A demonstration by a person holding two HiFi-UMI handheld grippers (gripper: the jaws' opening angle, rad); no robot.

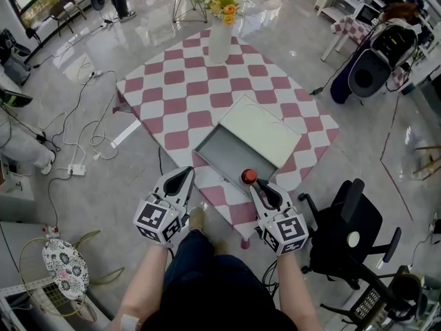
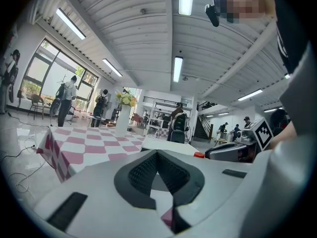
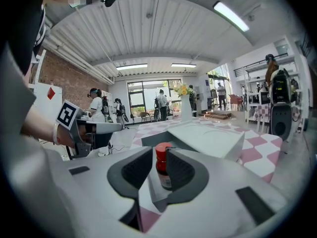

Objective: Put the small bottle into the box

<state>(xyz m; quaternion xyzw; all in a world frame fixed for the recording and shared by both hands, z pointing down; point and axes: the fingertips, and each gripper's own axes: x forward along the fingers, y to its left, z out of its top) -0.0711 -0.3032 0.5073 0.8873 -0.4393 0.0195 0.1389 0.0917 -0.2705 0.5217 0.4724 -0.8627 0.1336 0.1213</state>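
The small bottle (image 1: 249, 178), dark with a red cap, stands upright on the checked table (image 1: 193, 88) at the near corner of the open grey box (image 1: 209, 158); the box's white lid (image 1: 258, 131) lies back behind it. My right gripper (image 1: 253, 185) is open with the bottle (image 3: 162, 158) between its fingertips (image 3: 158, 155). The bottle rests against the right pad, and a thin gap shows at the left pad. My left gripper (image 1: 185, 173) hangs off the table's near edge to the left, its tips (image 2: 157, 153) together on nothing. The red cap (image 2: 199, 155) shows in the left gripper view.
A white vase of yellow flowers (image 1: 220, 36) stands at the table's far edge. A black office chair (image 1: 344, 233) is close on my right. Cables and a power strip (image 1: 76, 169) lie on the floor at left.
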